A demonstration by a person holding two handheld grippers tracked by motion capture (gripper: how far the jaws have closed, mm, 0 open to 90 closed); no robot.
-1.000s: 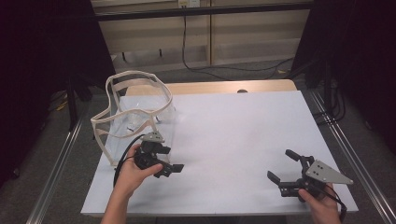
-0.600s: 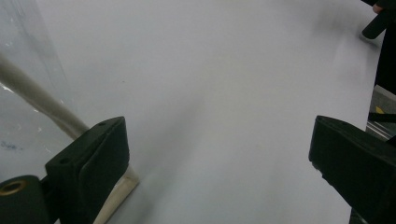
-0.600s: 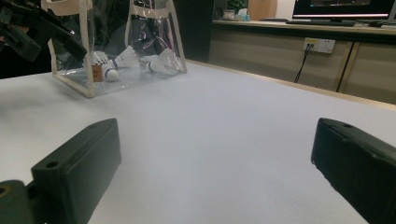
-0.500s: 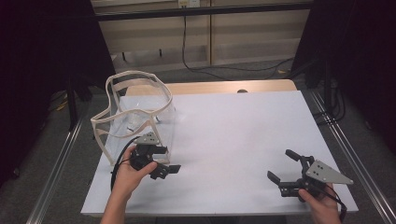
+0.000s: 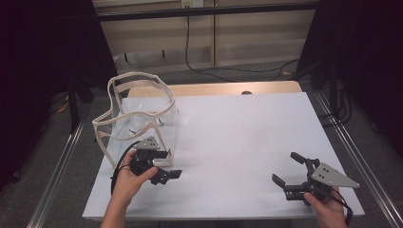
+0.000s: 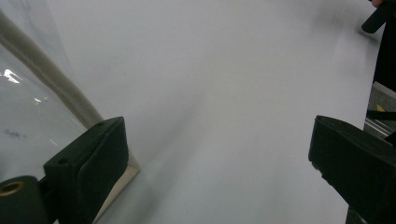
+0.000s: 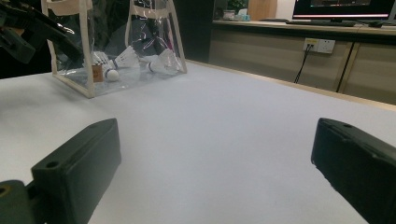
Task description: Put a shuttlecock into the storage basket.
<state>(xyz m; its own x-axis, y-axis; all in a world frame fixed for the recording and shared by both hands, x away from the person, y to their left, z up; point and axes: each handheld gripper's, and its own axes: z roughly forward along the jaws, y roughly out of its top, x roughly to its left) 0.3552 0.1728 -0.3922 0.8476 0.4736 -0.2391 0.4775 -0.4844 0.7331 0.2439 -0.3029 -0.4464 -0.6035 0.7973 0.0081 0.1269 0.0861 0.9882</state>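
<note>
clear bag (image 5: 138, 121) upright, left of frame on tabletop (image 5: 237, 137), shuttlecocks (image 7: 126, 58) inside | left gripper (image 5: 166, 167) spread, just beside bag's near lower corner, nearer arm | right gripper (image 5: 290, 171) spread, lower right, well apart from bag

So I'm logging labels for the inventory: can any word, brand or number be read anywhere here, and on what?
None can be read.
Small brown tag inside the clear bag, beside the shuttlecocks: too small to read.
Faint dark marks on the bag's clear wall: blurred.
Monitor at the back: unreadable.
</note>
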